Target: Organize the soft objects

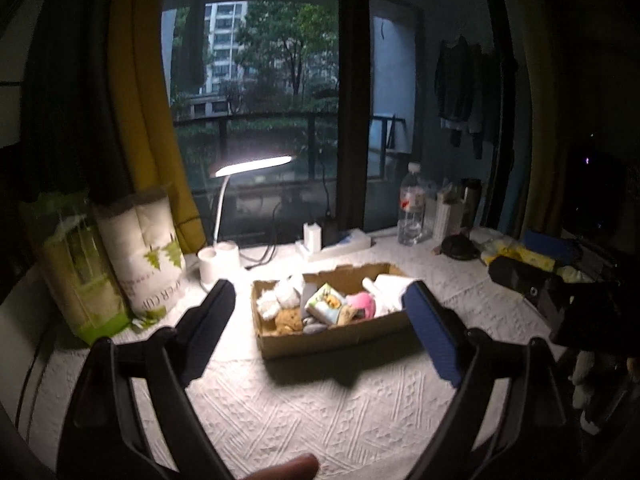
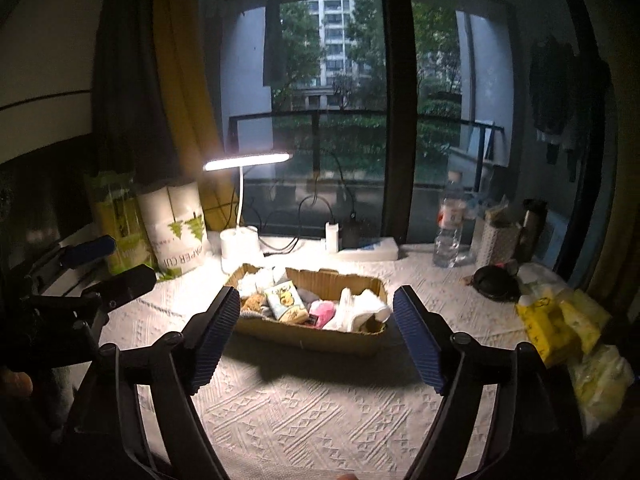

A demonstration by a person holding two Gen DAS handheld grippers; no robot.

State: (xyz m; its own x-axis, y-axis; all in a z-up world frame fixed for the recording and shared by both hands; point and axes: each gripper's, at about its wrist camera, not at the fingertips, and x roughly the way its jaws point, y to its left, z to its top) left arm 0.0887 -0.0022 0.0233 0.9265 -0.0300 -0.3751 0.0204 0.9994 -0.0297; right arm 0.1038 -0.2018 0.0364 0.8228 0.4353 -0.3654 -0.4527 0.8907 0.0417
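- Both tools stand wide open and empty: left gripper (image 1: pixel 320 332) and right gripper (image 2: pixel 316 336) hang above the tablecloth (image 1: pixel 304 412) with nothing between the pads.
- Bare cloth lies just under and ahead of the fingers, giving free room to move forward.
- Ahead of both tools, framed between their fingers, sits the cardboard box (image 1: pixel 340 340), apart from them.
- Inside it the soft toys (image 1: pixel 286 308), a pink plush (image 2: pixel 322 312) and white cloth pieces (image 2: pixel 360 312) are gathered; no soft thing shows loose on the cloth in front, so the sorting looks largely done.
- Beyond the box stand a desk lamp (image 2: pixel 244 164), a power strip (image 2: pixel 368 250) and a water bottle (image 1: pixel 412 208) along the window edge, crowding that side.
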